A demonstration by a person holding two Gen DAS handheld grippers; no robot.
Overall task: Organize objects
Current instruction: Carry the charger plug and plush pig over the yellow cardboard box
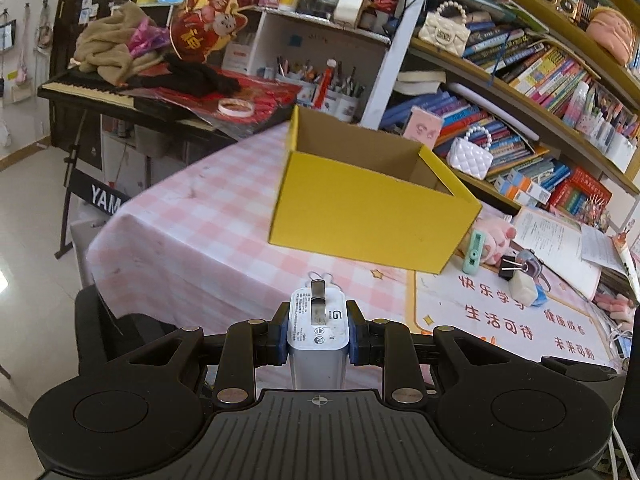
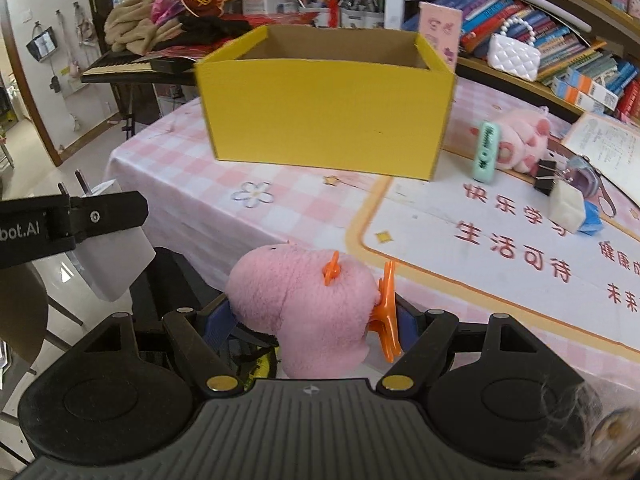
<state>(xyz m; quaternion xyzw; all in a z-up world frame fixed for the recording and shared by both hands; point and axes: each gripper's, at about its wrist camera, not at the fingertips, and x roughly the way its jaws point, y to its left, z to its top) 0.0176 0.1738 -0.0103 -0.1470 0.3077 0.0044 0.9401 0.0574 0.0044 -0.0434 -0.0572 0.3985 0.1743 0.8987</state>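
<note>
Both hands loaded, short of the yellow box (image 2: 324, 112)

Left gripper (image 1: 318, 330) fingers clamp a white charger (image 1: 318, 332); right gripper (image 2: 308, 320) squeezes a pink plush (image 2: 304, 300) (soft, could slip) before the box on the surface (image 1: 192, 236)

The yellow box (image 2: 326, 114) is hiding its own floor; the white charger (image 1: 318, 336) is disappearing behind the gripper body; the paper (image 2: 612, 148) is running off-frame.

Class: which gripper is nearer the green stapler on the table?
Right. The right gripper, holding the pink plush, sits left of the stapler; the left gripper is farther left.
</note>
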